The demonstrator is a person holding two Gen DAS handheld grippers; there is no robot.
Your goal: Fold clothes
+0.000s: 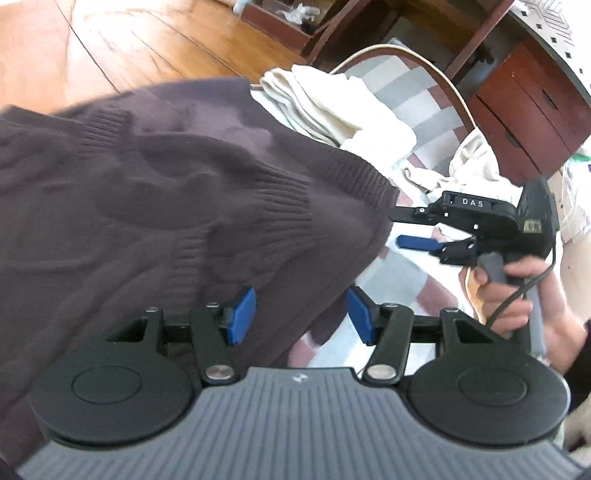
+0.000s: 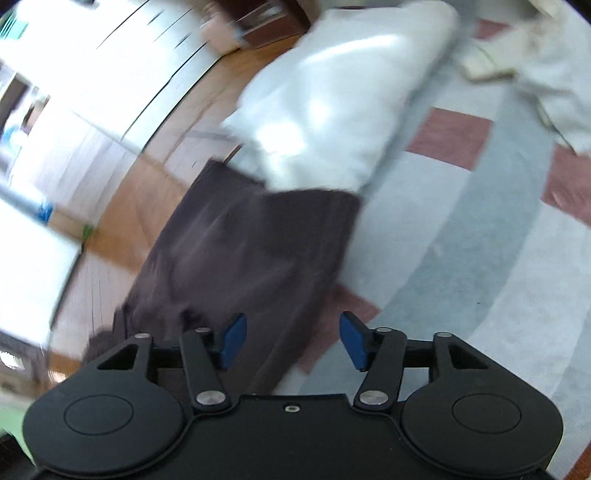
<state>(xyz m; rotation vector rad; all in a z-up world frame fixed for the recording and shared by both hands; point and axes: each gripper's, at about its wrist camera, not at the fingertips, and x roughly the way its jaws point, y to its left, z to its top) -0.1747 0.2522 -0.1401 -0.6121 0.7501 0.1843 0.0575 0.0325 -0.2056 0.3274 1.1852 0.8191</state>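
Observation:
A dark purple-brown knit sweater (image 1: 166,203) lies spread on a checked grey, white and pink cover (image 1: 402,284), with ribbed cuff and hem toward the right. My left gripper (image 1: 301,317) hovers open over the sweater's near right edge, and nothing is pinched between its blue pads. My right gripper (image 1: 410,229), held by a hand (image 1: 517,299), stands open just off the sweater's right hem. In the blurred right wrist view, the right gripper (image 2: 293,341) is open above the sweater (image 2: 240,258) where it meets the cover (image 2: 480,240).
Folded white cloth (image 1: 332,107) lies beyond the sweater and shows as a white bundle (image 2: 332,92). A cream heap (image 1: 472,162) sits at the right. Wooden floor (image 1: 129,48), a dark wooden drawer unit (image 1: 528,110) and a floor box (image 1: 280,18) lie beyond.

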